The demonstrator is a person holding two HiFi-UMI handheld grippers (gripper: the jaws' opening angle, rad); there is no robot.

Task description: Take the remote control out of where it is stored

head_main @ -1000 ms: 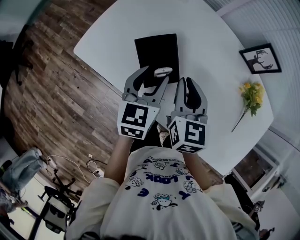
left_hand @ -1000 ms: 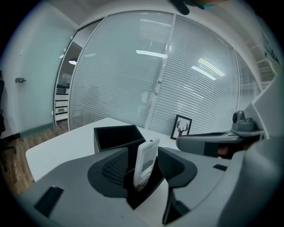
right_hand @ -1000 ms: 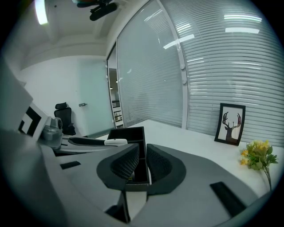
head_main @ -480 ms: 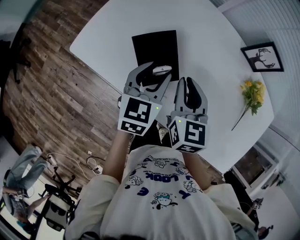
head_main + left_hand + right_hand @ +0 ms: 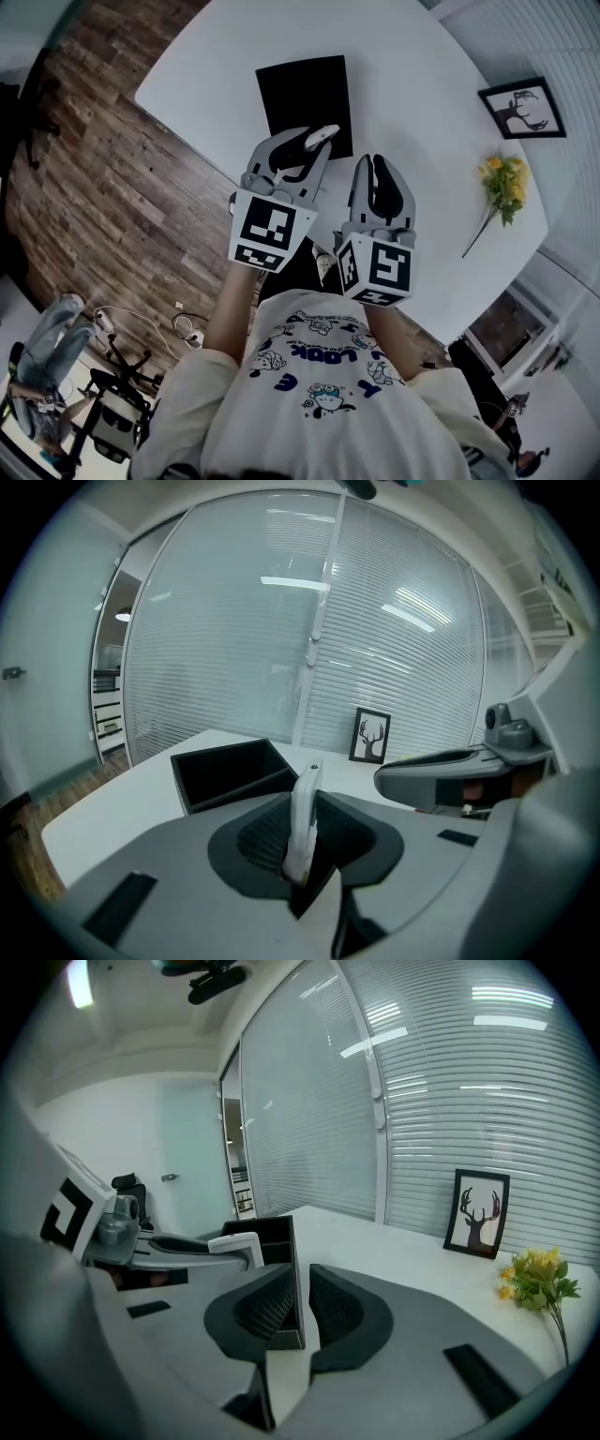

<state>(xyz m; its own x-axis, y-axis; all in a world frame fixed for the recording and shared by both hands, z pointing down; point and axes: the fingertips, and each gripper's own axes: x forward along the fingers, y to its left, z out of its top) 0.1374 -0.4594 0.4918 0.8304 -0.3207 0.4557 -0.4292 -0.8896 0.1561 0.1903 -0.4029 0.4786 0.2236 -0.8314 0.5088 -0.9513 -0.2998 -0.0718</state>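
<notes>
My left gripper (image 5: 314,141) holds the white remote control (image 5: 322,134) just in front of the open black box (image 5: 302,94) on the white table (image 5: 422,84). Its jaws have just been closing. In the left gripper view the remote (image 5: 305,808) stands on edge, pinched between the dark pads (image 5: 267,836), with the box (image 5: 225,771) behind it. My right gripper (image 5: 375,167) hovers beside the left one, jaws together and empty. From the right gripper view its pads (image 5: 333,1307) nearly touch, and the remote (image 5: 239,1241) shows at the left in front of the box (image 5: 267,1232).
A framed deer picture (image 5: 522,108) stands at the table's far right, with yellow flowers (image 5: 503,187) lying in front of it. The table's left edge drops to a wooden floor (image 5: 103,169). Behind the table are glass walls with blinds (image 5: 309,649).
The left gripper's jaws have closed from wide open onto the white remote. The right gripper has stayed where it was.
</notes>
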